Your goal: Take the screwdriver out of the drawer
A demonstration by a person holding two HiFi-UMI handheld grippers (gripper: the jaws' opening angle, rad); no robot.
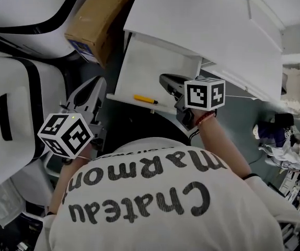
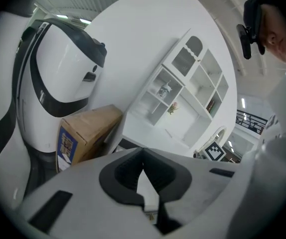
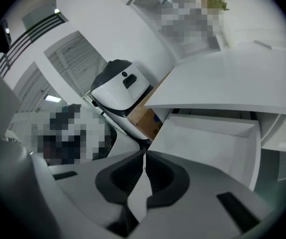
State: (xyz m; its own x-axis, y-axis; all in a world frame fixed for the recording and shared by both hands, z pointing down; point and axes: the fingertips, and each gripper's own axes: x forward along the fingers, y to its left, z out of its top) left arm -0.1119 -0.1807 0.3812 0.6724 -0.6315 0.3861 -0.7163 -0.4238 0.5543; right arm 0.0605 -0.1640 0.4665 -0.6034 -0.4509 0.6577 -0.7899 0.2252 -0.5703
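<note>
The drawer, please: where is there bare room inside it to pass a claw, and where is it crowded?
The drawer floor is bare from the back wall down to the yellow screwdriver, which lies along the front edge. The front right corner is crowded by the right claw; a cardboard box stands beyond the left wall.

Closed tongs (image 2: 143, 156) before cardboard box (image 2: 85, 133), white shelving (image 2: 182, 87)

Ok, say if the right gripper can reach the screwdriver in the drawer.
Probably yes: the drawer is open, the screwdriver lies uncovered near its front, the right gripper close by, jaws shut.
</note>
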